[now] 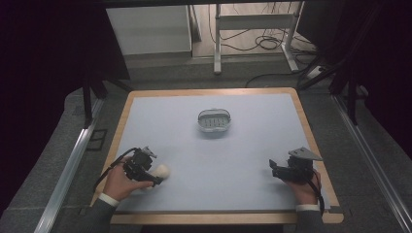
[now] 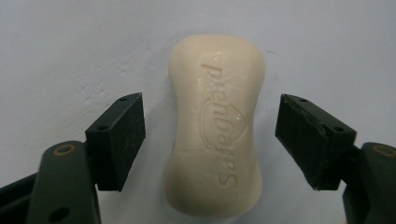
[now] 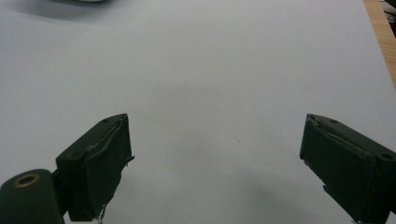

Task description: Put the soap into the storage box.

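Observation:
A cream bar of soap (image 2: 215, 126) lies flat on the pale blue mat, embossed lettering facing up. My left gripper (image 2: 210, 135) is open, one jaw on each side of the bar, with a gap on both sides. In the high view the soap (image 1: 162, 170) sits at the front left of the mat, just ahead of the left gripper (image 1: 154, 175). My right gripper (image 3: 215, 163) is open over bare mat, nothing between its jaws; it rests at the front right (image 1: 277, 169). A grey oval soap dish (image 1: 214, 121) stands at mid-table, farther back.
The pale blue mat (image 1: 243, 145) covers a wooden-edged table (image 1: 311, 131). Beyond the far edge are desk legs (image 1: 217, 43) and cables on the floor (image 1: 272, 43). Metal rails (image 1: 73, 160) run along both sides of the table.

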A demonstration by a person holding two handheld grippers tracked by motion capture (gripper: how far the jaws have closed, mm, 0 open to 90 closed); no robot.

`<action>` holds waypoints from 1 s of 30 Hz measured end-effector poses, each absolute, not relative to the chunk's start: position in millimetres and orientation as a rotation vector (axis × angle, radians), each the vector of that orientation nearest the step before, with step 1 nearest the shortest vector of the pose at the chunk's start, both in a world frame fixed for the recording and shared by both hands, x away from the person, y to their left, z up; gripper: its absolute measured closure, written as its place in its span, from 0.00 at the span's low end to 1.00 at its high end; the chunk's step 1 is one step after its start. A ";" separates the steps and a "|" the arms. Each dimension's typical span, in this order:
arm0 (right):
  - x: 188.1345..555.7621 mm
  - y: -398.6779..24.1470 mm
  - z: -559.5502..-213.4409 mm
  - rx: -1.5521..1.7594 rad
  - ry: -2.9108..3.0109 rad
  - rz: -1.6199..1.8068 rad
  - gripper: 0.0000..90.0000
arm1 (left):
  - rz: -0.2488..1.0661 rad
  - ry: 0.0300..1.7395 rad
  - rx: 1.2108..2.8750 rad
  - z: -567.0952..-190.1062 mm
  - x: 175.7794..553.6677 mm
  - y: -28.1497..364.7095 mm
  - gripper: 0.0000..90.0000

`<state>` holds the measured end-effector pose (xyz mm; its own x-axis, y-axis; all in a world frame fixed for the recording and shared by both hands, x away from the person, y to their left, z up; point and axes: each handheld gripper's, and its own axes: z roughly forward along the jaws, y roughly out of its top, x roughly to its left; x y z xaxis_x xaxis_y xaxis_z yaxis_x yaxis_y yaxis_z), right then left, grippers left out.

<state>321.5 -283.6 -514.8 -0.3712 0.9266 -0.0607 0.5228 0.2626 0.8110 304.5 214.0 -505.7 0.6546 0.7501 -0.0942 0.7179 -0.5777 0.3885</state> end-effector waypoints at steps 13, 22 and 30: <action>321.7 -284.0 -515.1 1.309 1.994 0.970 0.09 | 0.111 1.126 2.557 -513.0 303.9 207.1 0.55; 321.1 -285.0 -515.0 1.309 1.981 0.974 0.10 | 0.128 1.100 2.557 -502.5 303.4 213.3 0.55; 320.4 -284.8 -514.3 1.297 1.967 0.979 0.10 | 0.131 1.091 2.505 -483.8 309.3 223.6 0.55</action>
